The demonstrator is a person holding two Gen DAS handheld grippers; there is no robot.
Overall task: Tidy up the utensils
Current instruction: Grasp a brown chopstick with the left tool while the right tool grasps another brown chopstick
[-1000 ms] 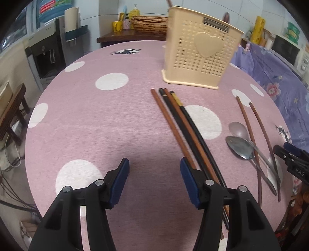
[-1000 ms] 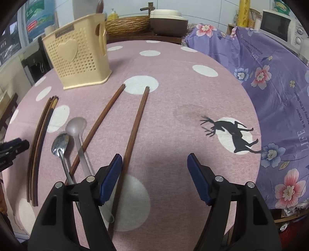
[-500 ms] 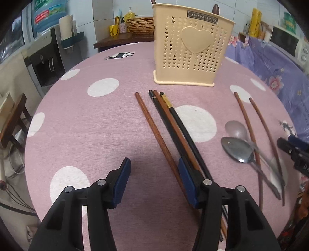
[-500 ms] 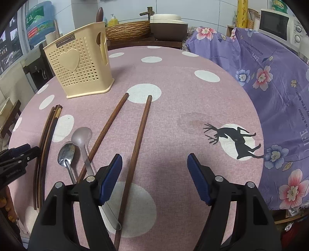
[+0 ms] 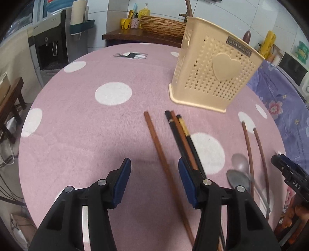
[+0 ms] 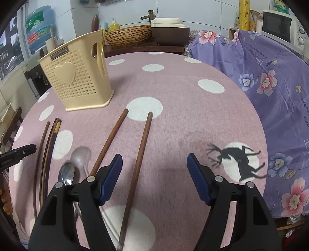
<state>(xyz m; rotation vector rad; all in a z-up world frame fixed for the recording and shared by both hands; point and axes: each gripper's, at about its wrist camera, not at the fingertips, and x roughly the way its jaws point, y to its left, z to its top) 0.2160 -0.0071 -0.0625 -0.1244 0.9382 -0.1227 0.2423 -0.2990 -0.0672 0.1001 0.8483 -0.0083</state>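
The single brown chopstick (image 5: 161,160) lies flat on the surface in front of the beige holder (image 5: 212,77), its long axis pointing away from you toward that holder, and it passes between the wide-open, empty fingers of your left claw (image 5: 154,183), while your right claw (image 6: 154,177) is also open and empty.

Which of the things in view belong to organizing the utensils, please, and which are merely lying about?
Job: cream perforated plastic holder; brown and black chopsticks; two metal spoons.

Lying about: woven wicker basket; white microwave; yellow soap bottle.
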